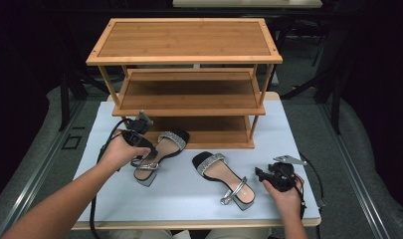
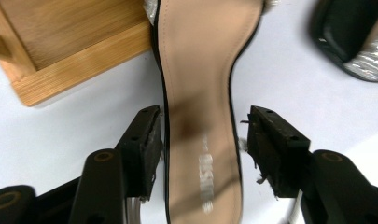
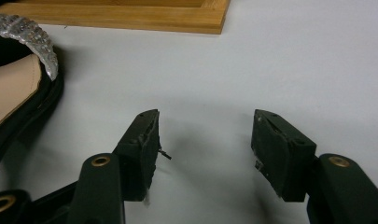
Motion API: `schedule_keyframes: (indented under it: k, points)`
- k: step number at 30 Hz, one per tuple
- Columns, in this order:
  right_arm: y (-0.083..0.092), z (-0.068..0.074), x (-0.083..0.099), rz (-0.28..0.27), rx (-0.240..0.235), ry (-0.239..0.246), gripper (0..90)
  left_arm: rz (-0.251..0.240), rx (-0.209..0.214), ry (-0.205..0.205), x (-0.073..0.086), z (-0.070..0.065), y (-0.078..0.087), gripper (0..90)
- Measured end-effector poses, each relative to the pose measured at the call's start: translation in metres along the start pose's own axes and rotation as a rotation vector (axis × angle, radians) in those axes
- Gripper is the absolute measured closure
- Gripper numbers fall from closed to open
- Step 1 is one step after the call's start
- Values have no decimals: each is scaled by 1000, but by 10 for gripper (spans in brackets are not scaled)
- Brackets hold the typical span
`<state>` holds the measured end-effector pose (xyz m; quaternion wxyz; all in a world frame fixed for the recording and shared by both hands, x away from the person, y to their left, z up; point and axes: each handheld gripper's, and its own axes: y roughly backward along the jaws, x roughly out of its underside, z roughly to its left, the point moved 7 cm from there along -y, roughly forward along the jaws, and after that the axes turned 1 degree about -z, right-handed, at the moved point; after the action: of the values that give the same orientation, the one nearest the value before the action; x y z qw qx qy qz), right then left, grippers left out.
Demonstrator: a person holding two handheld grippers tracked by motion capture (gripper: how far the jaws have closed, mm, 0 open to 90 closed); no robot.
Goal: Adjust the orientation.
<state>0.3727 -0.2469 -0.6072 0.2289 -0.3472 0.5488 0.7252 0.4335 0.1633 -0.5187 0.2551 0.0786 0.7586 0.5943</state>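
Note:
A black heeled sandal with a beige insole and a glittery silver strap, the left sandal (image 1: pixel 156 154) (image 2: pixel 200 93), lies between the jaws of my left gripper (image 1: pixel 147 153) (image 2: pixel 203 140). The pads close on its sides near the heel end, and its toe reaches over the rack's lowest board. The matching right sandal (image 1: pixel 224 177) (image 2: pixel 354 37) (image 3: pixel 14 93) lies on the white table top, toe pointing to the far left. My right gripper (image 1: pixel 259 173) (image 3: pixel 205 126) stands open just right of that sandal's heel, with bare table between its jaws.
A three-tier bamboo shoe rack (image 1: pixel 184 45) (image 2: pixel 60 42) (image 3: pixel 130 16) stands at the back of the white table (image 1: pixel 189 206), its shelves bare. Black cables trail from both grippers. The table's front edge runs close to the person's forearms.

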Motion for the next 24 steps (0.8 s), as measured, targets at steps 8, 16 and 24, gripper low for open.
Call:
schedule_keyframes:
  k: [8,16,24]
  points:
    - [0,0,0,0,1,-3,417,-63,17,-26,19,6,37,602]
    - [1,0,-1,-5,3,-9,417,-52,-2,-44,51,21,43,802]
    - [1,1,-1,-7,6,-7,418,-39,1,-43,73,27,30,897]
